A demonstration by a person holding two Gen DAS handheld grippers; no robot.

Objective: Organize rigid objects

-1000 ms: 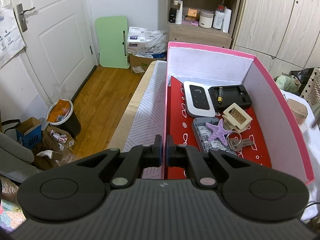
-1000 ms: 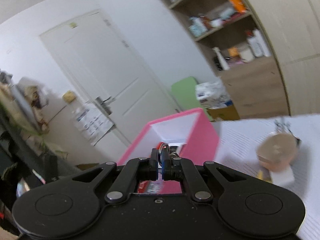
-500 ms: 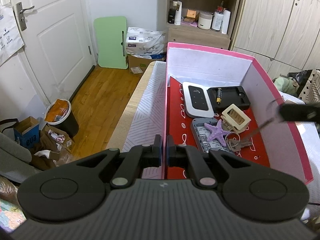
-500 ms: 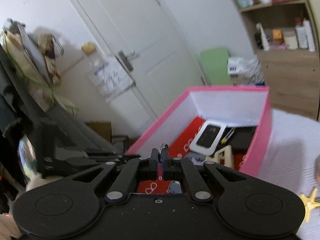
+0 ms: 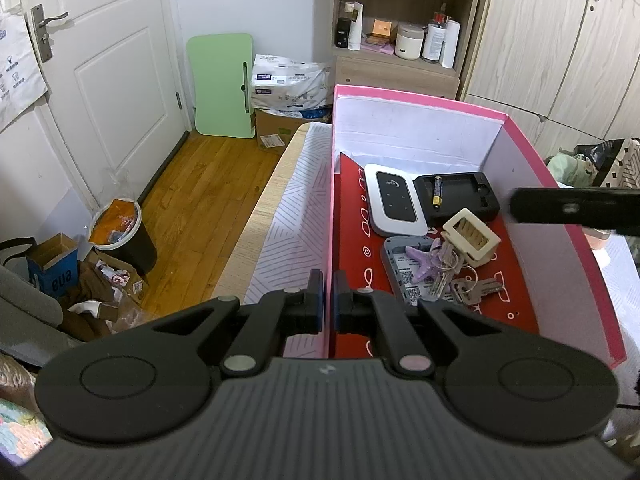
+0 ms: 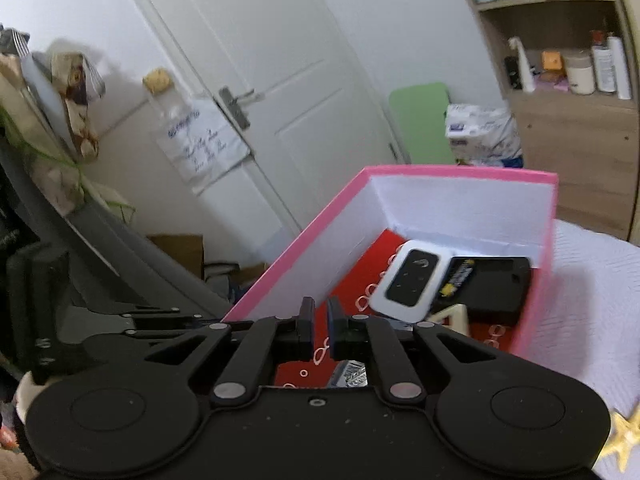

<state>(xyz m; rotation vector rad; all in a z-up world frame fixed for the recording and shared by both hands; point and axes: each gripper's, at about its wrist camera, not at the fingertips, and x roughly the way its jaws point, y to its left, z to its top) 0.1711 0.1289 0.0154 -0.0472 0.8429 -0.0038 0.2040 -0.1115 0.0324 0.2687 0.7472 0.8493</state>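
A pink box (image 5: 416,98) with a red floor stands on the white cloth. My left gripper (image 5: 328,300) is shut on its near left wall. Inside lie a white device (image 5: 394,200), a black tray (image 5: 476,196) with a battery (image 5: 437,196), a cream block (image 5: 472,234), a purple starfish (image 5: 420,266) and loose keys (image 5: 478,290). A bunch of keys (image 5: 442,272) rests against the starfish. My right gripper (image 6: 319,320) hangs over the box (image 6: 460,170); its jaws are opening, with nothing between them. It reaches in from the right as a dark bar (image 5: 520,209).
A yellow starfish (image 6: 624,440) lies on the cloth at the right. Left of the bed, a wooden floor holds a bin (image 5: 120,232) and cardboard boxes. Behind stand a white door, a green board (image 5: 222,84), a shelf unit (image 5: 400,40) and wardrobes.
My right gripper swung over the box with a key bunch in its jaws, then the jaws parted; the bunch now lies in the box by the starfish. The left gripper kept still.
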